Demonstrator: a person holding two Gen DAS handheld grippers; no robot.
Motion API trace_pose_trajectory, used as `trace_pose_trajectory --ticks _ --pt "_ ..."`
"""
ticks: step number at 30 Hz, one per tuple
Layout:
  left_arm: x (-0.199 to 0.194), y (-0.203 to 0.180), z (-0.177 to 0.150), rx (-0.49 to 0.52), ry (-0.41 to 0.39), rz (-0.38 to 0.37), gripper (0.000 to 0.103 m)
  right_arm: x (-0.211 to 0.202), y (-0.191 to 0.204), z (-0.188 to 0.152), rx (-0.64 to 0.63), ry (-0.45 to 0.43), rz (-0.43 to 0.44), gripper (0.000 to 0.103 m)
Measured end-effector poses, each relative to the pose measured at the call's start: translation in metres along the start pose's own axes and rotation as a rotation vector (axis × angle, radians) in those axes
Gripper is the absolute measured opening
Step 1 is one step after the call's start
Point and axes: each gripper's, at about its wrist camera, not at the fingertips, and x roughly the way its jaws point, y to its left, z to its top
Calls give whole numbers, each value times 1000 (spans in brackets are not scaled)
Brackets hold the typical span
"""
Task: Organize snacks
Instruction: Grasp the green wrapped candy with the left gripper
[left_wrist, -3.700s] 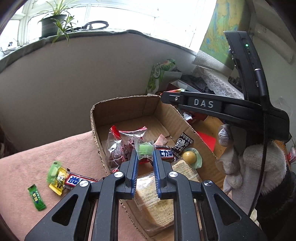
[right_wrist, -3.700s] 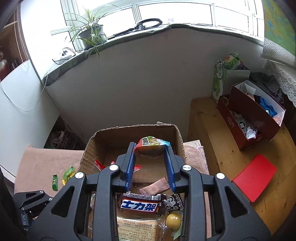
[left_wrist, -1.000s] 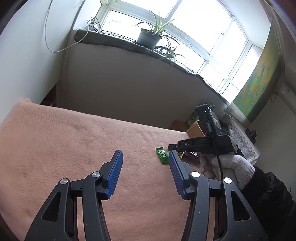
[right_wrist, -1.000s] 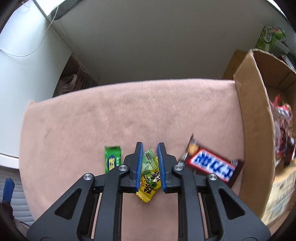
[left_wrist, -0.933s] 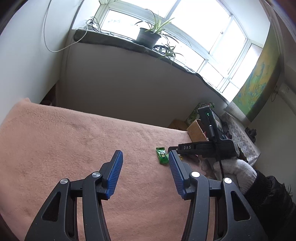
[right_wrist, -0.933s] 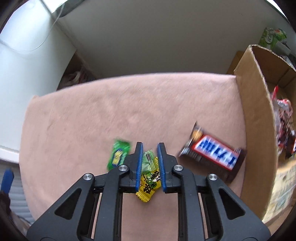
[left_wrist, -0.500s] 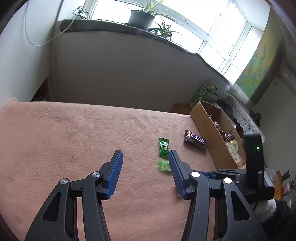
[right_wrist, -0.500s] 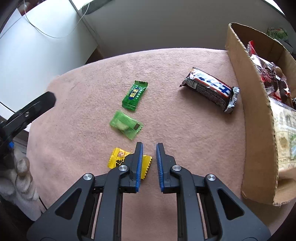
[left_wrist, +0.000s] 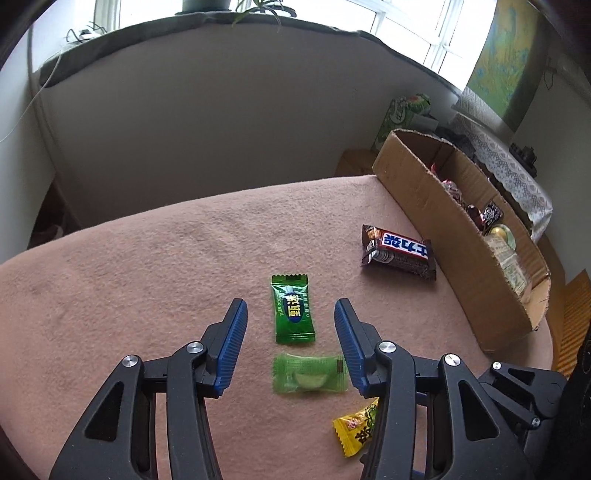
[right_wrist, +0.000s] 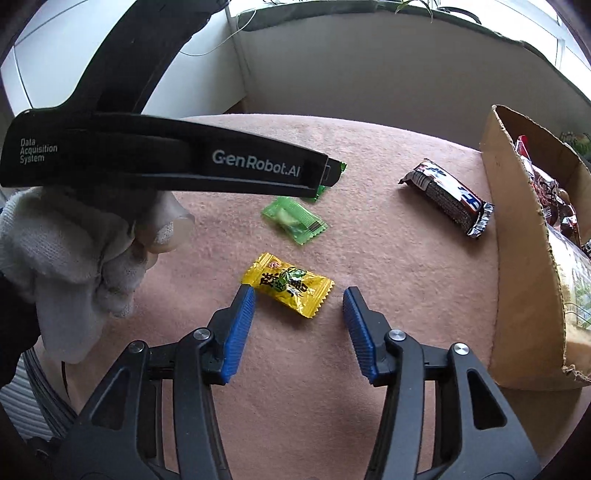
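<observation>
On the pink cloth (left_wrist: 147, 280) lie a dark green candy (left_wrist: 291, 314), a pale green candy (left_wrist: 310, 373), a yellow candy (left_wrist: 356, 428) and a chocolate bar (left_wrist: 399, 254). My left gripper (left_wrist: 291, 308) hovers over the two green candies. Its jaws are closing, both candies lie between them, and the pads touch neither. My right gripper (right_wrist: 299, 295) has its jaws opening. The yellow candy (right_wrist: 288, 288) lies loose on the cloth just ahead of its fingertips. The pale green candy (right_wrist: 295, 219) and the chocolate bar (right_wrist: 448, 197) lie farther off.
A cardboard box (left_wrist: 417, 192) holding several snacks stands along the cloth's right edge, its wall (right_wrist: 517, 258) close to my right gripper. A gloved hand (right_wrist: 74, 251) holds the left tool's black body (right_wrist: 184, 158), which crosses the right wrist view. A wall rises behind the cloth.
My right gripper carried the yellow candy left of the bar, let it go on the cloth and spread its jaws. My left gripper swung down over the green candies, its jaws slightly narrower.
</observation>
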Motion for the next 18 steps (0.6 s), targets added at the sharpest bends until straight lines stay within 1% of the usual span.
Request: trace_pose_trajectory --ticks 2,3,5,8,11,13,15,17,18 --pt "6 1 1 -4 11 8 39 0 -2 2 6 -9 3 53" --pt "8 1 1 -6 14 12 38 -1 -3 3 0 -9 -1 56" --pt "12 1 -1 -1 21 23 30 3 3 6 -17 -8 -10 65" --pt "11 0 -3 31 6 59 23 10 15 9 -54 -10 -45 66" --pt "10 3 -3 34 1 56 19 15 23 13 -91 -4 -83 66" --pt "9 8 -3 22 -2 46 19 21 30 15 -96 -4 -96 59" --pt "6 12 -5 20 -5 46 18 21 31 17 -94 -5 -99 48" --pt "5 14 -6 15 -8 46 18 19 28 18 -83 -10 -102 40" --pt "3 17 -7 10 -9 45 18 18 27 19 -77 -11 -106 27"
